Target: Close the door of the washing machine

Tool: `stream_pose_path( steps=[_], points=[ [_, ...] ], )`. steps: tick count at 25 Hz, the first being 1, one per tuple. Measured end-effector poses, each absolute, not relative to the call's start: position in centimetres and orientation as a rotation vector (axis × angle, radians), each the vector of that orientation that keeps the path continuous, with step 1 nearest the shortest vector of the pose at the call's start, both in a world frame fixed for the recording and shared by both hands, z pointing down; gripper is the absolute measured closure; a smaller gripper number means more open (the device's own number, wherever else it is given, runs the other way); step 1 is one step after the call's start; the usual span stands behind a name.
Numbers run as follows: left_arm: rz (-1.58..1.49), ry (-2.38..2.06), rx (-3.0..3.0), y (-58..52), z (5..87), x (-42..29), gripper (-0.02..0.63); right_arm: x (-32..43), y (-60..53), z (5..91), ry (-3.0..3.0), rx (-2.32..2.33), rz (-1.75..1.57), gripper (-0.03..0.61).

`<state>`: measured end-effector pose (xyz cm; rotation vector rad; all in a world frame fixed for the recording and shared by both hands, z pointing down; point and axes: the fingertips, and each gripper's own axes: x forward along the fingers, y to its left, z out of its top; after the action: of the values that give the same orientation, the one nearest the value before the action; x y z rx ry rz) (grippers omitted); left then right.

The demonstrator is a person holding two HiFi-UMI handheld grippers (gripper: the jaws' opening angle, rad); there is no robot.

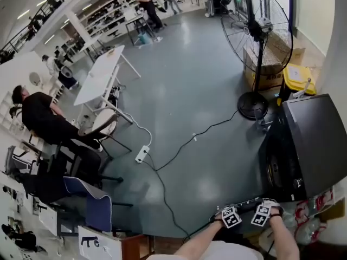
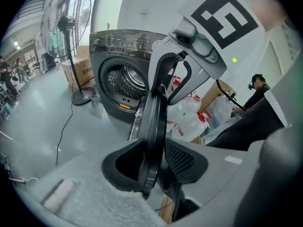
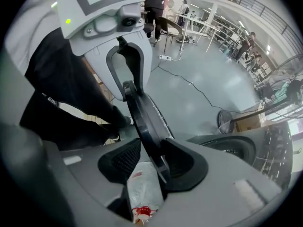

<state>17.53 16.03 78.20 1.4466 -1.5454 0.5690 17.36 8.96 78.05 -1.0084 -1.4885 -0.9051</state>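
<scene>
A dark grey washing machine (image 1: pixel 312 140) stands at the right with its round drum mouth (image 2: pixel 124 82) uncovered. Its door (image 2: pixel 154 122) is swung out and shows edge-on in both gripper views. My left gripper (image 2: pixel 154 162) is shut on the door's rim, low down. My right gripper (image 3: pixel 151 162) straddles the same rim (image 3: pixel 144 122), jaws opening. The rim leans on one pad and a gap shows beside the other. In the head view both grippers, left (image 1: pixel 231 216) and right (image 1: pixel 262 213), sit close together at the bottom by the door's edge (image 1: pixel 244 203).
A tall pedestal fan (image 1: pixel 255 31) stands beyond the machine, beside cardboard boxes and a yellow bin (image 1: pixel 298 79). A cable and power strip (image 1: pixel 142 154) cross the grey floor. White bags with red ties (image 1: pixel 309 221) lie by the machine. A seated person (image 1: pixel 43 118) and a white table (image 1: pixel 100 75) are at the left.
</scene>
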Motion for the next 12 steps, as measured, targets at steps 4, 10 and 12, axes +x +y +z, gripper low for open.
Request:
stream_pose_path(
  steps=[4, 10, 12],
  points=[
    [0.563, -1.559, 1.467, 15.4, 77.7, 16.8, 0.471, 16.7, 7.7, 77.1, -1.502, -0.985, -0.901, 0.419],
    [0.563, -1.574, 1.438, 15.5, 78.0, 14.6, 0.471, 14.9, 8.1, 77.1, -1.577, -0.959, -0.850, 0.422],
    [0.554, -1.577, 1.429, 15.5, 78.1, 13.5, 0.469, 14.2, 7.9, 77.2, -1.586, -0.934, -0.836, 0.423]
  ],
)
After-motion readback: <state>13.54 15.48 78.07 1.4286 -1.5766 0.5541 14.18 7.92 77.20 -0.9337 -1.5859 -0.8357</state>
